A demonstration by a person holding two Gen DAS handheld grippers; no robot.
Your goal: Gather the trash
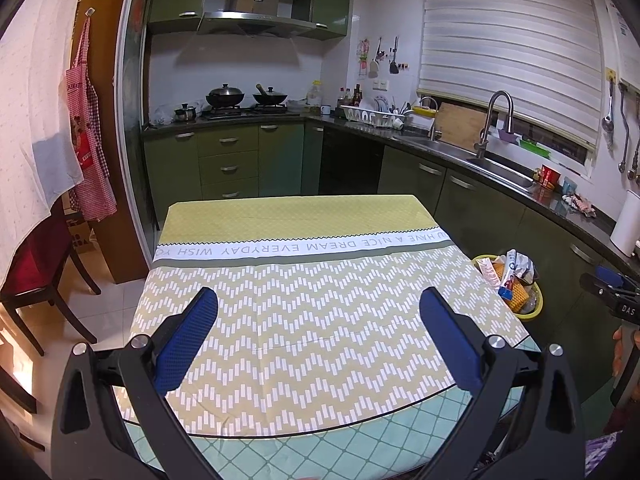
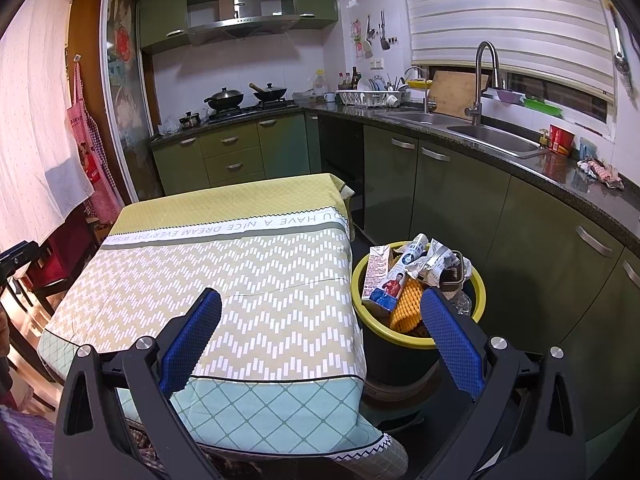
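A black trash bin with a yellow rim [image 2: 478,292] stands on the floor right of the table; it also shows in the left wrist view [image 1: 534,308]. It holds trash: a drink carton [image 2: 376,270], a tube [image 2: 400,276], an orange foam net [image 2: 406,304] and crumpled wrappers [image 2: 438,262]. My left gripper [image 1: 318,304] is open and empty over the table's patterned cloth [image 1: 312,300]. My right gripper [image 2: 320,308] is open and empty, above the table's right edge beside the bin. The right gripper body shows at the left wrist view's right edge [image 1: 612,288].
Green kitchen cabinets [image 2: 460,200] and a dark counter with a sink [image 2: 492,138] run close behind and right of the bin. A stove with woks [image 1: 244,100] is at the back. A dark wooden chair [image 1: 36,272] stands left of the table.
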